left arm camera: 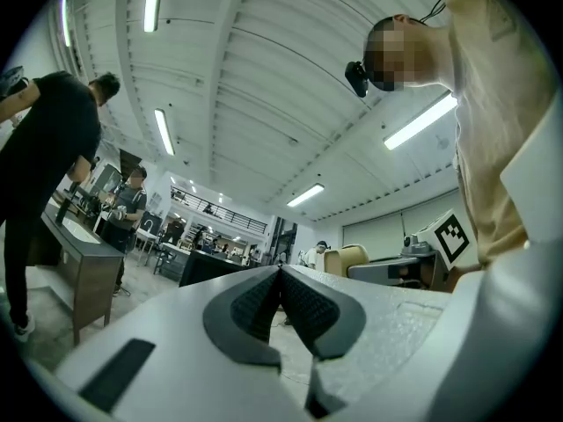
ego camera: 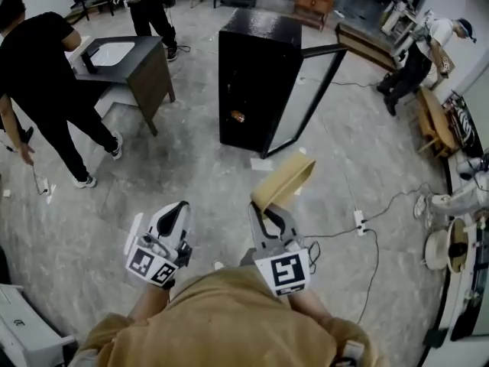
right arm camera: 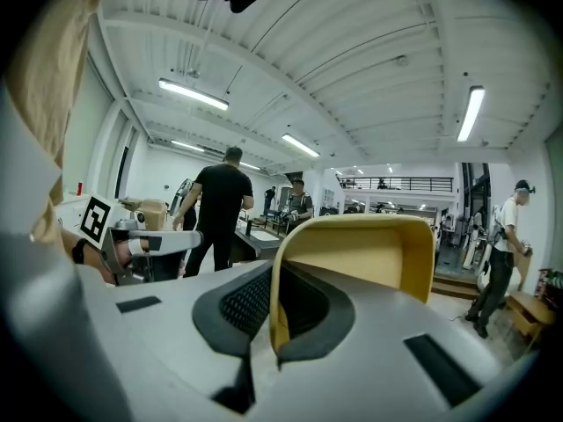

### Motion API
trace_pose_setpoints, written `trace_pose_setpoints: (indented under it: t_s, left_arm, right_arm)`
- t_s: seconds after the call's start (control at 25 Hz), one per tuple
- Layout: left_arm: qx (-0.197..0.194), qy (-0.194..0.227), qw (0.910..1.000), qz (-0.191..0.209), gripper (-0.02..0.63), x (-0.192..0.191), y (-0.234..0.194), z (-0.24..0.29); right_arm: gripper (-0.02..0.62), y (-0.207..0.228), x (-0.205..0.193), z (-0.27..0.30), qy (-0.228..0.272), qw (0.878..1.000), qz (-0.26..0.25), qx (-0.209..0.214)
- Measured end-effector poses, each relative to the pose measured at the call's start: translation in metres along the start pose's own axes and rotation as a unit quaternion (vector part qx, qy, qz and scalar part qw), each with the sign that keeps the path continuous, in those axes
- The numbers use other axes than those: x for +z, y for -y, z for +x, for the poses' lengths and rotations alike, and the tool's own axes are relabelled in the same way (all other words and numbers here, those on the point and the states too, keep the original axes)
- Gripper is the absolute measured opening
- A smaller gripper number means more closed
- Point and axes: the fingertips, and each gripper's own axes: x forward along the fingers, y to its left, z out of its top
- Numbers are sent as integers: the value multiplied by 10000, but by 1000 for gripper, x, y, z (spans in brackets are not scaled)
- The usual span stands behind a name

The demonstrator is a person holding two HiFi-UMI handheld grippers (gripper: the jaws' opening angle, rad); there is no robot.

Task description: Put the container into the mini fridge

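Note:
A tan open-topped container [ego camera: 284, 182] is held up in front of me, with my right gripper [ego camera: 265, 214] shut on its rim. In the right gripper view the container [right arm camera: 369, 244] rises from between the pads, its hollow side facing the camera. My left gripper [ego camera: 174, 219] hangs beside it at the left, shut with nothing between its pads [left arm camera: 303, 306]. The black mini fridge [ego camera: 256, 75] stands on the floor ahead, its glass door [ego camera: 309, 102] swung open to the right. A small orange thing [ego camera: 238, 116] shows low on the fridge's front.
A dark cabinet with a white sink [ego camera: 126, 63] stands far left, a person in black [ego camera: 42, 75] beside it. Another person [ego camera: 416, 56] bends at the far right. A power strip and cable [ego camera: 361, 222] lie on the concrete floor right of me. Wooden furniture [ego camera: 313, 2] lines the back.

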Motion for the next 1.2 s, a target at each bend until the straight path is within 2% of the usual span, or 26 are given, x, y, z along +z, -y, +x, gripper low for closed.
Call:
trace_pose_setpoints:
  t_s: [0.36,0.68,1.0,1.2]
  left_arm:
    - [-208,-100,9997,-113,2,-13,-9,14]
    - [95,-162,9998,-64,2,-32,-41,56]
    - [431,-271,9987,8,2,-44,-86,142]
    - [320,-295,9990,90,2,-53,-100,220]
  right_arm:
    - [3,8,-4,15,-155,9998,-85,-115]
    - [3,48,-19,70,-120,9998,-87,164]
    - [3,121,-23,151,-138,9988,-24,479]
    - [3,181,-20,194,-38,9982,-95,591]
